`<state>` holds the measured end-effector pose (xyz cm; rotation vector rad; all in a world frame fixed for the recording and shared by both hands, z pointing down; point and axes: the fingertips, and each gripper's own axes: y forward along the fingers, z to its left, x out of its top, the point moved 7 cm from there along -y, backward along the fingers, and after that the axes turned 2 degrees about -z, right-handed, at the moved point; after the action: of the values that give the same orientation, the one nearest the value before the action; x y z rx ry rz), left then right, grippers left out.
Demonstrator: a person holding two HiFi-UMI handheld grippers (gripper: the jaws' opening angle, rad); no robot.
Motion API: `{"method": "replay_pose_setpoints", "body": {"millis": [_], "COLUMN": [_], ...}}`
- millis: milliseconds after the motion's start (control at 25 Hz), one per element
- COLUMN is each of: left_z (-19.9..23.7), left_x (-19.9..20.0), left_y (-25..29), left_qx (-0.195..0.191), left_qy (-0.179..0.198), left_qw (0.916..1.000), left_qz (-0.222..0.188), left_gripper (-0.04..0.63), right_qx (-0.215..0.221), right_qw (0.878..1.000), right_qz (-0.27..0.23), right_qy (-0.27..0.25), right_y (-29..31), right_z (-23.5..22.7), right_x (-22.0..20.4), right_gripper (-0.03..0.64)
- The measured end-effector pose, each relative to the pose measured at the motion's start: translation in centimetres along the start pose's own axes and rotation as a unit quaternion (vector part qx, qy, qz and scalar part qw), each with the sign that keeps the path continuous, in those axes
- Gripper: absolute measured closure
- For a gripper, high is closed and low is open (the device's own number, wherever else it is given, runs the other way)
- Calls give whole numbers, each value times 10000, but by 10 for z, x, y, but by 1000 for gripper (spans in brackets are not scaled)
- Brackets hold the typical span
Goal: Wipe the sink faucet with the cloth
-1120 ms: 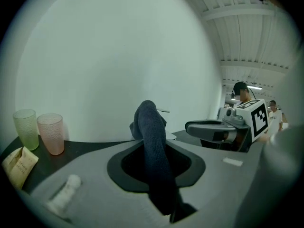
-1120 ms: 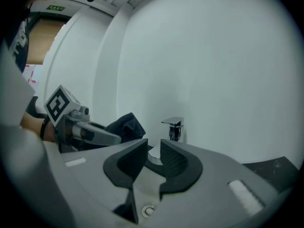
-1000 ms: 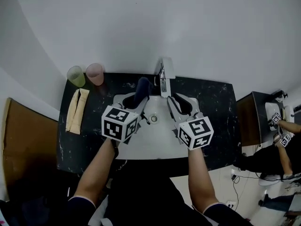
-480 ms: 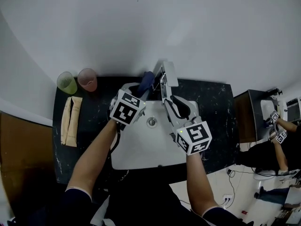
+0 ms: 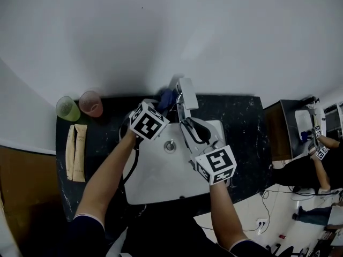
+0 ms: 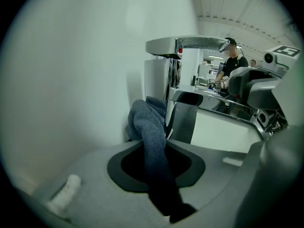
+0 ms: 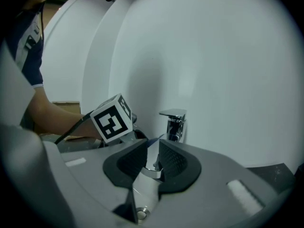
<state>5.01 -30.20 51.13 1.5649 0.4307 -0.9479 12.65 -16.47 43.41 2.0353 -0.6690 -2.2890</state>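
Faucet (image 7: 173, 120), a square chrome one, stands at the back of a white sink (image 5: 155, 175) set into a dark speckled counter (image 5: 241, 116), against a plain pale wall. The left gripper (image 6: 156, 144) is clamped on a blue-grey cloth (image 6: 151, 132), which bunches up past the jaw tips just to the left of the faucet's upright body. From the left gripper view the cloth overlaps the chrome, but whether it truly touches cannot be told, and the cloth's lower end is lost in shadow between the pads. The right gripper (image 7: 153, 146) reaches in from in front of the faucet with its jaws closed on either side of the spout, so most of the spout is hidden and only its outer end shows between the pads. In the head view the marker cubes cover both sets of jaws, and only a small blue corner of cloth peeks out left of the faucet. Far to the left of the faucet, on the counter, stand a green cup (image 5: 66, 108) and a pink cup (image 5: 90, 103), with a folded beige towel (image 5: 75, 152) in front of them. The person's bare forearms run off the bottom edge.
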Motion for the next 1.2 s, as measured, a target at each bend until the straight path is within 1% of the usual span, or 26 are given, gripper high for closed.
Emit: {"method": "replay_pose_setpoints", "body": {"millis": [160, 360, 480, 560, 680, 800, 920, 1080, 1200], "left_z": [-1, -3, -5, -5, -5, -5, -7, -14, -24], "left_x": [3, 8, 16, 24, 36, 47, 60, 69, 71], "left_y": [9, 11, -2, -10, -23, -33, -44, -56, -64], "left_qx": [-201, -372, -435, -429, -377, -334, -344, -442, -610], "left_qy": [2, -82, -160, -103, 180, 711, 1190, 1532, 1696], "left_qw": [9998, 9987, 9974, 9963, 9943, 9903, 9845, 9787, 9743], "left_qz": [-54, -344, -545, -734, -981, -1145, -1243, -1295, -1348], "left_gripper": [515, 515, 515, 515, 515, 515, 515, 515, 515], "right_qx": [19, 46, 61, 71, 80, 78, 87, 106, 113], "right_qw": [10000, 9999, 9998, 9997, 9996, 9995, 9995, 9994, 9993], "right_qz": [-23, -39, -58, -81, -114, -114, -113, -134, -168], "right_qy": [69, 133, 167, 206, 256, 267, 277, 304, 314], "right_y": [1, 1, 0, 0, 0, 0, 1, 2, 2], "right_z": [0, 0, -1, -1, -2, -1, -2, -3, -3], "right_x": [0, -1, -1, -2, -3, -3, -4, -4, -5], "right_gripper": [541, 552, 554, 554, 554, 554, 554, 554, 554]}}
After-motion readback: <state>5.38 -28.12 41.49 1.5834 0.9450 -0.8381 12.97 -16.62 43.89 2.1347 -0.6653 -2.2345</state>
